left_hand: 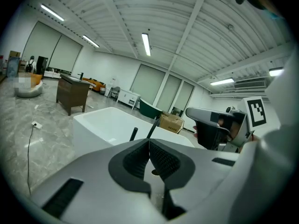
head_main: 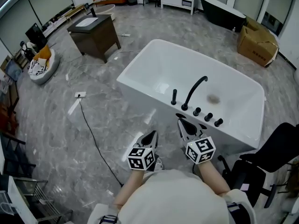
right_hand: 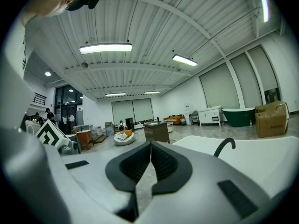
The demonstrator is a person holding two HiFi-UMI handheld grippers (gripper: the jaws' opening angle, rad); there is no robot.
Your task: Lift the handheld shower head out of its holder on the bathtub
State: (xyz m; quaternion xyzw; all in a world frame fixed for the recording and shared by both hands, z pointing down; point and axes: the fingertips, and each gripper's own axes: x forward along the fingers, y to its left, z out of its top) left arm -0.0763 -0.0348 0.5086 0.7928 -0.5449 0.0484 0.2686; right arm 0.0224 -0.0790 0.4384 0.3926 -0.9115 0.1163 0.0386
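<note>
Handheld shower head (head_main: 174,97): slim black wand, matte, roughly cylindrical; no wide spray face can be made out from the head view.

Location: seated in its holder (head_main: 174,103) on the near rim of the white bathtub (head_main: 159,64); it is the leftmost of the black fittings there; the curved spout (head_main: 195,90) stands just to its right; three black knobs (head_main: 208,117) run on rightward past the spout's base.

Orientation: long axis upright, free end pointing up, lower end in the holder; in the left gripper view it shows as a dark stick above my jaws with its top leaning slightly right; the spout beside it rises taller and arcs over the basin.

My left gripper (head_main: 150,135): jaws clenched pad to pad, nothing between them; it sits over the grey marbled floor (head_main: 56,120), just short of the tub's near wall, below and left of the wand; well apart from it.

My right gripper (head_main: 183,123): jaws likewise pressed together, empty; its tip is near the rim below the spout's base; no contact with any fitting visible; its own view shows the spout ahead to the right.

Surroundings: dark wooden vanity cabinet (head_main: 95,34) beyond the tub's left end; cardboard box (head_main: 257,43) and a black bathtub (head_main: 222,10) at the far right; black chair (head_main: 271,157) beside my right arm.
</note>
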